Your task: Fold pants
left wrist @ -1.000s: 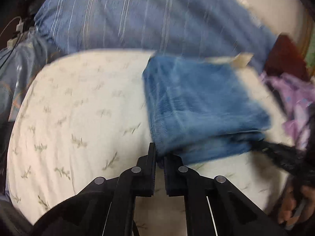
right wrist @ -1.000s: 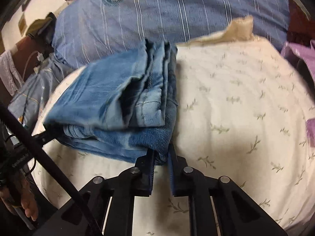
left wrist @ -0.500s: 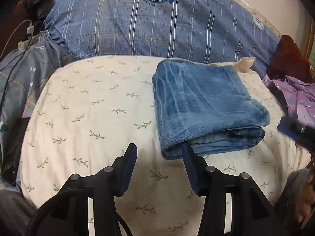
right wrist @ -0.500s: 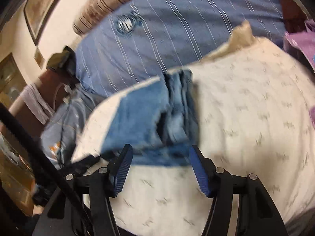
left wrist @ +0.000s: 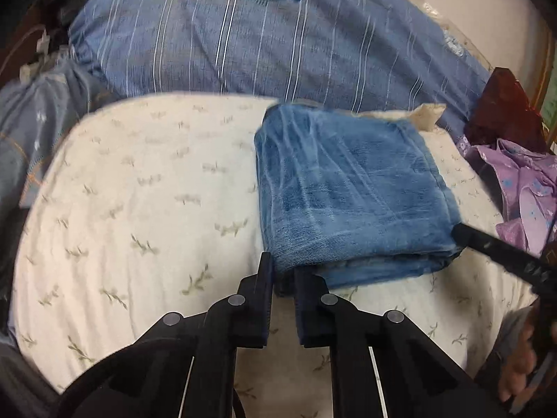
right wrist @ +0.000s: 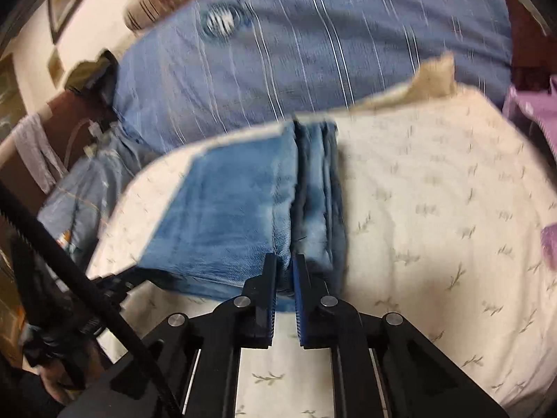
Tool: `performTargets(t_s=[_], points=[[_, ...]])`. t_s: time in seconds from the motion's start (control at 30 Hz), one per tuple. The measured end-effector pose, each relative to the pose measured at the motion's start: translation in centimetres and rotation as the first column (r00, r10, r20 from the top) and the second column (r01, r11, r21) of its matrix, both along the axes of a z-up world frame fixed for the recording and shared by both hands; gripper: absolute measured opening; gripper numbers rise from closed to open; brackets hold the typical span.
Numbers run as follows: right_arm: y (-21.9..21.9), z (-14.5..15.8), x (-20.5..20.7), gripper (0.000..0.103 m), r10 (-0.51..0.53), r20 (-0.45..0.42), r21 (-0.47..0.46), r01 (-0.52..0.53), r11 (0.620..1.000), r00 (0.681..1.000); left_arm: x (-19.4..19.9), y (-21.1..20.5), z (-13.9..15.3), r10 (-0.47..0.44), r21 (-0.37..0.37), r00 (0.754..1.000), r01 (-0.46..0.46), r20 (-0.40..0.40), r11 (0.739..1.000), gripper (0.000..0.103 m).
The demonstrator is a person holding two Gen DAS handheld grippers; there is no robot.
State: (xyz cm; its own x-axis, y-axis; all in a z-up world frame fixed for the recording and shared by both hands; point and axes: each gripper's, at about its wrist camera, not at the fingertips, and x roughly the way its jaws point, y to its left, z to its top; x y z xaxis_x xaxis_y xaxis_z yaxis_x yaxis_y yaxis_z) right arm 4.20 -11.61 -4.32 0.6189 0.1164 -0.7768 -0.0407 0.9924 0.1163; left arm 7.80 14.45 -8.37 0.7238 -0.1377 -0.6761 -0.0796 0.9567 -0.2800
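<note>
The folded blue pants (left wrist: 351,195) lie as a thick square stack on the cream leaf-print bed cover (left wrist: 139,216). My left gripper (left wrist: 282,278) is shut on the stack's near left corner. In the right wrist view the pants (right wrist: 243,209) show their layered open edges, and my right gripper (right wrist: 284,271) is shut on the near right corner. The right gripper's tip also shows in the left wrist view (left wrist: 487,244) at the stack's right corner.
A large blue striped pillow (left wrist: 261,41) lies behind the cover. Purple clothing (left wrist: 522,181) and a dark red object (left wrist: 504,104) sit at the right. Grey-blue bedding (left wrist: 38,129) and cables lie at the left.
Half a second ago both grippers were open and drawn back from the pants. Now both have moved forward and shut on the stack's near corners.
</note>
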Motion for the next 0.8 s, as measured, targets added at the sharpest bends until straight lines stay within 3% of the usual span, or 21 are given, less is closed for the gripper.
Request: performTargets(t_s=[0.1,0.2,0.23,0.27,0.3,0.33,0.5,0.7,0.8], points=[[0.3,-0.1,-0.2,0.010,0.013,0.002,0.005,-0.013,1.000,1.000,-0.4,0.3,0.3,0.006,0.004,1.000,-0.006,-0.006,1.000,0.012],[0.0,1.1,-1.0,0.021,0.007,0.050,0.060,-0.010,0.998,0.999,-1.5,0.0,1.2,0.021,0.041,1.000,-0.022,0.010,0.999,0.041],[-0.3,1.3,-1.4,0.038,0.002,0.053,0.084,-0.007,0.996,0.999,-1.9,-0.2,1.5,0.036,0.066,0.999,-0.038,0.020,0.997,0.050],[-0.6,1.4,-1.8,0.048,-0.006,0.056,0.098,0.000,0.995,0.998,-2.4,-0.5,1.8,0.043,0.079,0.999,-0.046,0.030,0.996,0.053],[-0.8,1.6,-2.3,0.067,-0.019,0.063,0.108,0.012,0.994,0.998,-3.0,-0.7,2.1,0.043,0.087,0.998,-0.046,0.040,0.995,0.054],[-0.8,1.7,-2.8,0.076,-0.029,0.069,0.112,0.021,0.993,0.997,-3.6,-1.2,2.3,0.042,0.097,0.998,-0.046,0.039,0.994,0.057],[-0.4,1.5,-4.9,0.077,-0.064,0.033,0.104,0.060,0.993,0.997,-6.1,-2.6,3.3,0.059,0.117,0.998,-0.059,0.000,0.991,0.064],[-0.5,2.7,-6.6,0.078,-0.119,0.003,0.118,0.118,0.986,0.993,-9.6,-4.4,6.3,0.117,0.207,0.990,-0.130,0.074,0.970,0.070],[-0.4,3.5,-7.4,0.079,-0.144,0.001,0.098,0.143,0.985,0.990,-10.8,-4.9,7.5,0.132,0.217,0.987,-0.150,0.092,0.965,0.071]])
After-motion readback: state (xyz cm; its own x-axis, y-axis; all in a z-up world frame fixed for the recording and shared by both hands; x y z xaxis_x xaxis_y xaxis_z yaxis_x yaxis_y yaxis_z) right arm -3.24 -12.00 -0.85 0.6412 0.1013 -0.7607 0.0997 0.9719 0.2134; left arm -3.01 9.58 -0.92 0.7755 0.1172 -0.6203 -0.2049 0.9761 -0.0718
